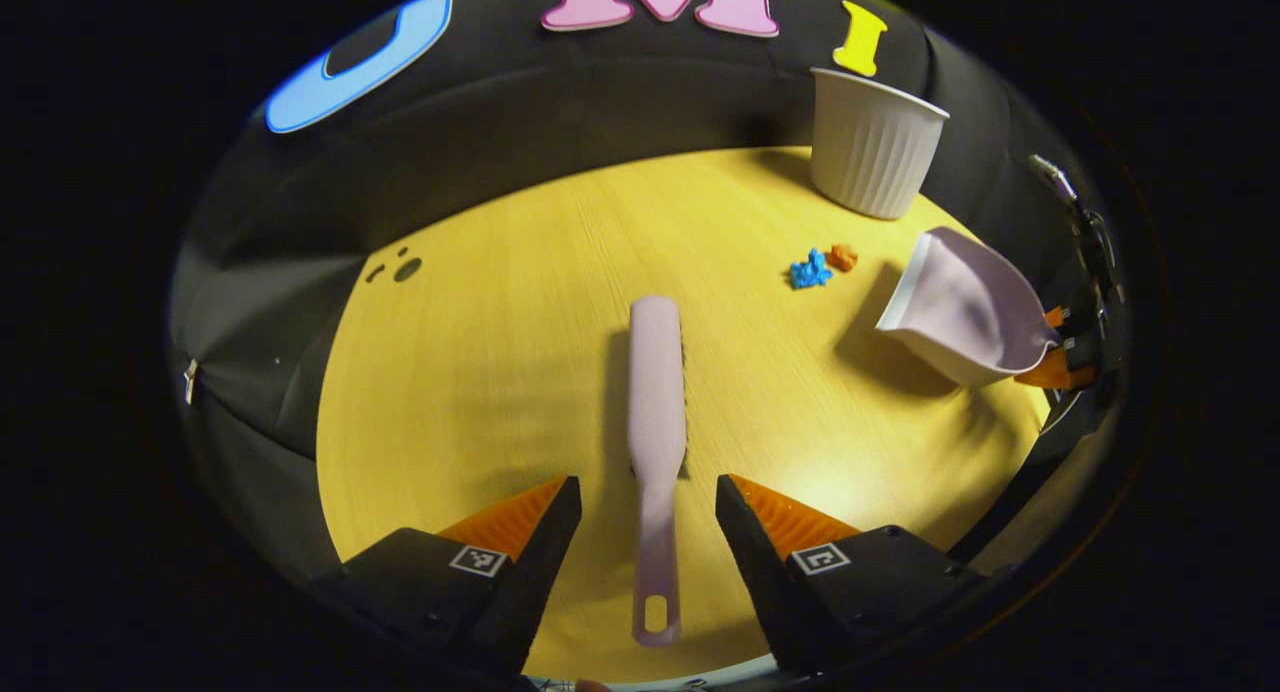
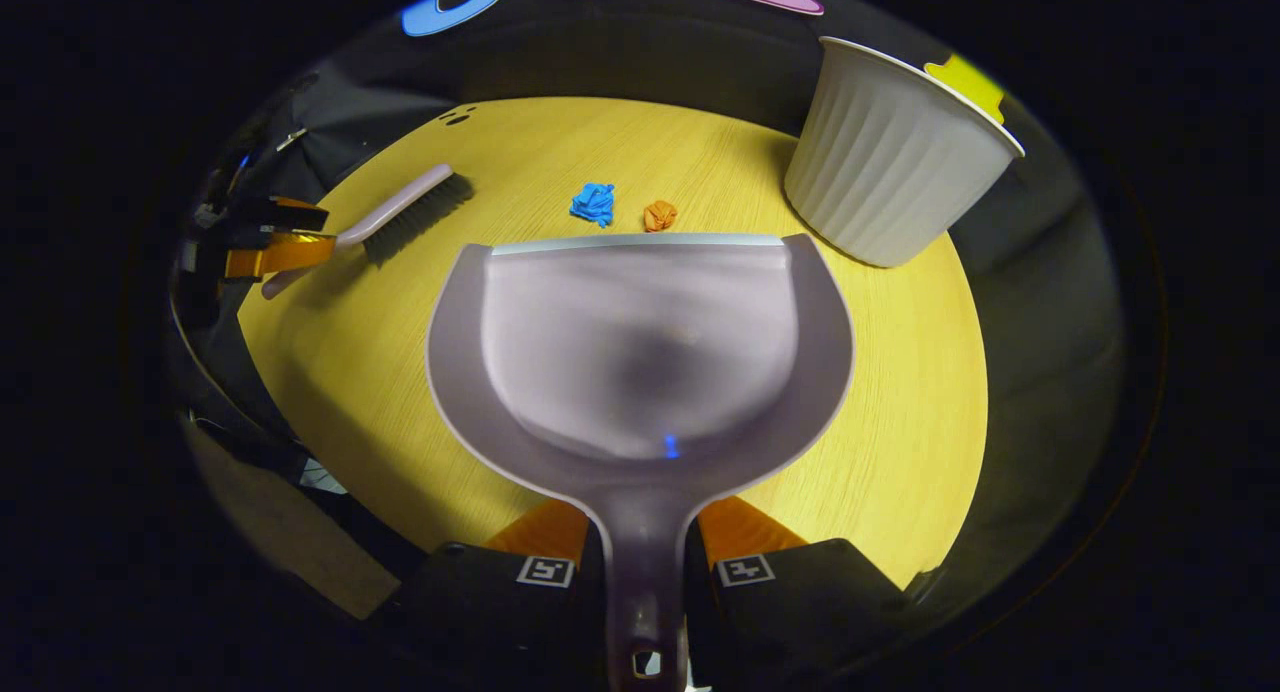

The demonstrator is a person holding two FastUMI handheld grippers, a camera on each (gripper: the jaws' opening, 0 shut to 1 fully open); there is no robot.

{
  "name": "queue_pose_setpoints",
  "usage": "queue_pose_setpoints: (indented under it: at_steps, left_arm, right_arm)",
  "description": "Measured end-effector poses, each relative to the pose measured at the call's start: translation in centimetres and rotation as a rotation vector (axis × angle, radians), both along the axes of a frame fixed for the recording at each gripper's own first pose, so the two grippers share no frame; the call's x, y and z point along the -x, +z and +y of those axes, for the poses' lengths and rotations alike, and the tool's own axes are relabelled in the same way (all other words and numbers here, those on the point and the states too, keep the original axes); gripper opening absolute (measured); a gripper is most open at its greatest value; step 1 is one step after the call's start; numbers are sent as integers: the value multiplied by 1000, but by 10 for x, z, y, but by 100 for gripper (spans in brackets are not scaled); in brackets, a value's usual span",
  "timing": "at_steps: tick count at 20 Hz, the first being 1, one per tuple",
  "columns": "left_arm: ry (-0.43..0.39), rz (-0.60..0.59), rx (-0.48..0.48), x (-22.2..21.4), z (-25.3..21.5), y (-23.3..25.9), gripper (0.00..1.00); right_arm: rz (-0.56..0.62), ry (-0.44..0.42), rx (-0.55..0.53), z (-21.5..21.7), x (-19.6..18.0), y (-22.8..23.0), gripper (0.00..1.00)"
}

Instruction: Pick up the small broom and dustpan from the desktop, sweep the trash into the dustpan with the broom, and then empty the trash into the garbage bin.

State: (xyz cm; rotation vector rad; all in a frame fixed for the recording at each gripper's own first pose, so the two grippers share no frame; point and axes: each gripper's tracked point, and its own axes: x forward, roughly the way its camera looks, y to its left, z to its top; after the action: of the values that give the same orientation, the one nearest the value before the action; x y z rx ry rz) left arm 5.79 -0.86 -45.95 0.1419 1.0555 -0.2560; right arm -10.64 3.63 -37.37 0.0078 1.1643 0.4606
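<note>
Left gripper view: broom [image 1: 657, 402] handle lies between the spread left hand-held gripper [image 1: 648, 507] fingers.

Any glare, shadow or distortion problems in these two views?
Left gripper view: sharp; a mild bright patch on the table; soft shadows beside the broom and dustpan; fisheye bends the table's edge. Right gripper view: the dustpan is soft and close, a small blue glint inside; the bin leans from distortion.

table [image 1: 520, 302]: wood-grain, smooth | dustpan [image 2: 640, 342]: matt plastic | bin [image 2: 890, 162]: ribbed plastic
</note>
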Motion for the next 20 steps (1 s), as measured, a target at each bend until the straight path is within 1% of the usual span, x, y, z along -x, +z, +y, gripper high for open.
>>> queue_pose_setpoints:
  at_steps: [4, 6, 8, 9, 10, 12, 15, 16, 18, 19, 20]
  left_arm:
    - [27, 93, 23, -1, -4, -29, 85]
    - [33, 114, 15, -4, -4, -39, 84]
    - [34, 118, 0, -10, -4, -45, 80]
    - [33, 122, -2, -12, -6, -49, 74]
    - [31, 131, -3, -14, -7, -52, 71]
    - [31, 130, 9, -17, -12, -51, 63]
    - [34, 115, -43, -23, -6, -53, 30]
    - [30, 113, -57, -27, -5, -51, 28]
    - [14, 92, -62, -41, -12, -44, 28]
    - [4, 79, -54, -48, -17, -40, 27]
    - [-4, 63, -43, -58, -23, -34, 27]
  right_arm:
    - [6, 6, 9, -5, 7, 3, 37]
    - [11, 12, 13, -8, 11, 4, 37]
    - [20, 18, 18, -10, 13, 4, 37]
    - [26, 21, 19, -10, 15, 4, 37]
    - [29, 23, 19, -10, 15, 4, 37]
    - [30, 29, 17, -12, 15, 5, 37]
    - [31, 60, 23, -14, 8, 4, 37]
    - [45, 76, 23, -15, 7, 4, 37]
    - [93, 116, 17, -16, 7, 5, 37]
    - [117, 138, 15, -18, 7, 5, 33]
    - [136, 156, 13, -18, 7, 4, 37]
